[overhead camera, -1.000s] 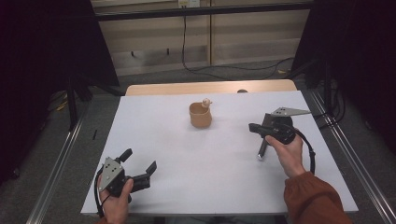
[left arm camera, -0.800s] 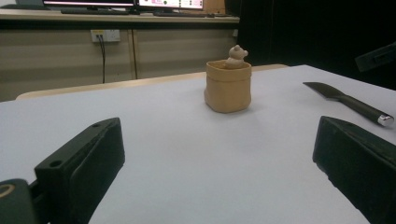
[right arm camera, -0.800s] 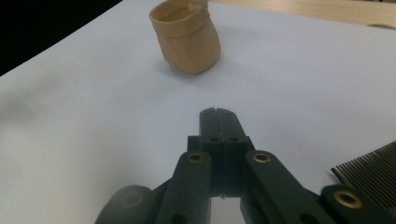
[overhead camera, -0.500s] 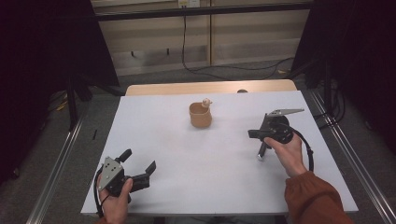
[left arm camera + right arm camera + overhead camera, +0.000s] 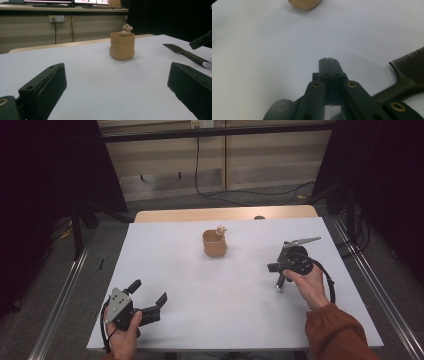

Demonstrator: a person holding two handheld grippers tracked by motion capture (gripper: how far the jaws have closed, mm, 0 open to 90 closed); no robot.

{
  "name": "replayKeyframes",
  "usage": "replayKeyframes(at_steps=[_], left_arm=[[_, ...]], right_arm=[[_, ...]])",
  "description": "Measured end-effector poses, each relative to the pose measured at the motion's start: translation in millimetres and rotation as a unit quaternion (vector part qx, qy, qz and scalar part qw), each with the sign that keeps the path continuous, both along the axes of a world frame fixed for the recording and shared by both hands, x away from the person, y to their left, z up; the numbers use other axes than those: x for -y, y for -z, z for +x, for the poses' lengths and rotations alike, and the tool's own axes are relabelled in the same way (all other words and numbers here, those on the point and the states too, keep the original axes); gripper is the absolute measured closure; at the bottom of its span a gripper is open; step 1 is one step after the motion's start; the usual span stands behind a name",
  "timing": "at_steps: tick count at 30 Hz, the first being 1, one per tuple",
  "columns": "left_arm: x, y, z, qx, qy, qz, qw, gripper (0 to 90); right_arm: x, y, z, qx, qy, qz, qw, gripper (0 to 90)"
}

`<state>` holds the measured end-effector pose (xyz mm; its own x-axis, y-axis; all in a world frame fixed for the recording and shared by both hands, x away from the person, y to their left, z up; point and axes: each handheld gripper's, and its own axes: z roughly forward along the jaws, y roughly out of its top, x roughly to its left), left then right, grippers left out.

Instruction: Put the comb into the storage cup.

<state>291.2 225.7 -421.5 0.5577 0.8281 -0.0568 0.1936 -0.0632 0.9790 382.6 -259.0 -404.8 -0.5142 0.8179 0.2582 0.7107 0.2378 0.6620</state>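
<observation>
The right gripper [image 5: 274, 268], a black two-jaw tool held in the person's right hand [image 5: 308, 284], is clenched with its jaws pressed together and nothing between them, above the white tabletop [image 5: 200, 290]. Just beside it lies a dark plastic comb with fine teeth and a silver-tipped handle [image 5: 408, 75], flat on the table and apart from the jaws. The left gripper [image 5: 148, 301], in the left hand [image 5: 124, 332] near the table's front edge, has its jaws spread wide and empty. Toward the far middle stands a small tan pot with a little bear figure at its rim [image 5: 214, 243], well apart from both grippers.
</observation>
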Motion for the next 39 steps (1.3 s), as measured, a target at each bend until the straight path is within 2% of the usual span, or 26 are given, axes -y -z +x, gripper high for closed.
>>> replayKeyframes(at_steps=[2, 4, 10, 26, 32, 39], left_arm=[[-0.3, 0.0, 0.3, 0.001, -0.001, 0.000, 1.0000, 2.3], [-0.2, -0.1, 0.1, 0.002, 0.001, -0.003, 1.0000, 2.3], [0.2, 0.1, 0.2, 0.002, 0.003, 0.000, 1.0000, 2.3], [-0.3, 0.3, 0.3, 0.000, 0.000, -0.001, 1.0000, 2.3], [-0.1, 0.3, 0.5, -0.001, 0.002, 0.002, 1.0000, 2.3], [0.2, 0.5, 0.6, -0.001, 0.000, 0.000, 1.0000, 2.3]], right_arm=[[0.2, 4.3, 0.3, -0.013, -0.002, -0.003, 0.9999, 90.0], [0.4, 6.2, 0.3, -0.018, -0.005, -0.003, 0.9998, 90.0], [0.9, 7.4, -0.9, -0.017, -0.004, -0.009, 0.9998, 90.0], [5.0, 16.2, -4.3, -0.040, -0.008, -0.021, 0.9990, 90.0], [5.6, 21.9, -8.2, -0.048, -0.012, -0.032, 0.9982, 90.0], [7.7, 23.0, -11.9, -0.048, -0.017, -0.034, 0.9981, 90.0]])
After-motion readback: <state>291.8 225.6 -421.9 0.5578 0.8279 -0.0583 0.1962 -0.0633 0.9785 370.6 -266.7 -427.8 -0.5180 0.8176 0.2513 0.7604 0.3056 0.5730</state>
